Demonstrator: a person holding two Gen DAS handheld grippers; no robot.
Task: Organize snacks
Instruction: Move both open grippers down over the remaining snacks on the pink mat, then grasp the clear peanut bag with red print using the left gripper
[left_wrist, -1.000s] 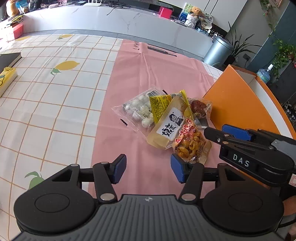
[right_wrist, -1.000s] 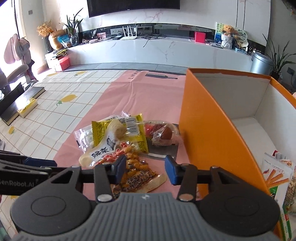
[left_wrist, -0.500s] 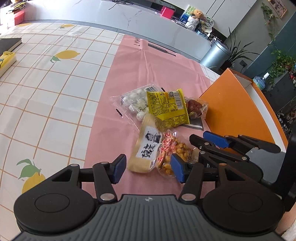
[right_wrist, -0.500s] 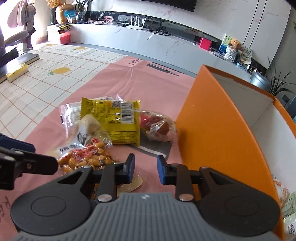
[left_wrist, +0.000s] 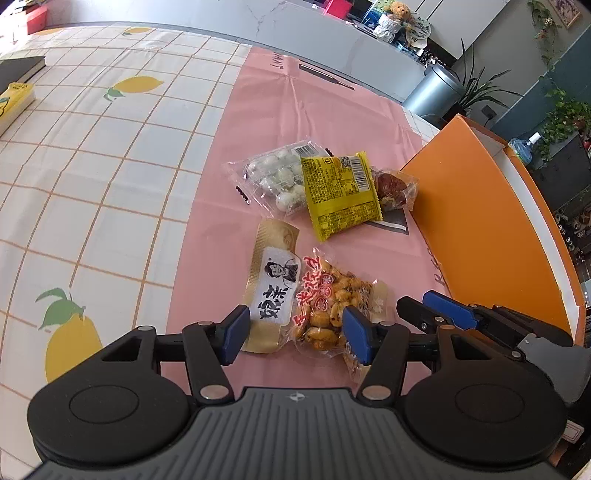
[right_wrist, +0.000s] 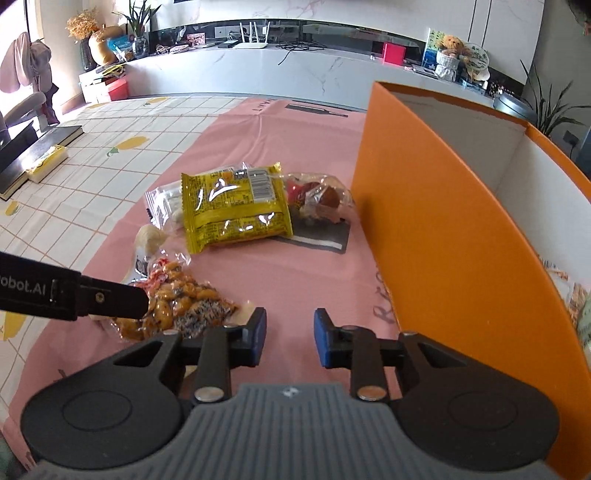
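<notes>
Two tools low over loose snacks on the bench, beside an orange box.

The left tool (left_wrist: 293, 334) is unclenched and its jaws are opening; its blue pads straddle the near ends of the peanut packet (left_wrist: 332, 302) and the beige packet (left_wrist: 273, 288) without pressing on them. The right tool (right_wrist: 290, 338) stands released with a narrow gap, only pink cloth (right_wrist: 295, 147) between its pads. Farther out lie the yellow packet (right_wrist: 234, 206), a clear bag of white sweets (left_wrist: 277, 173) and a clear bag of red pieces (right_wrist: 317, 199). The orange box (right_wrist: 443, 221) stands to the right, with packets inside.
</notes>
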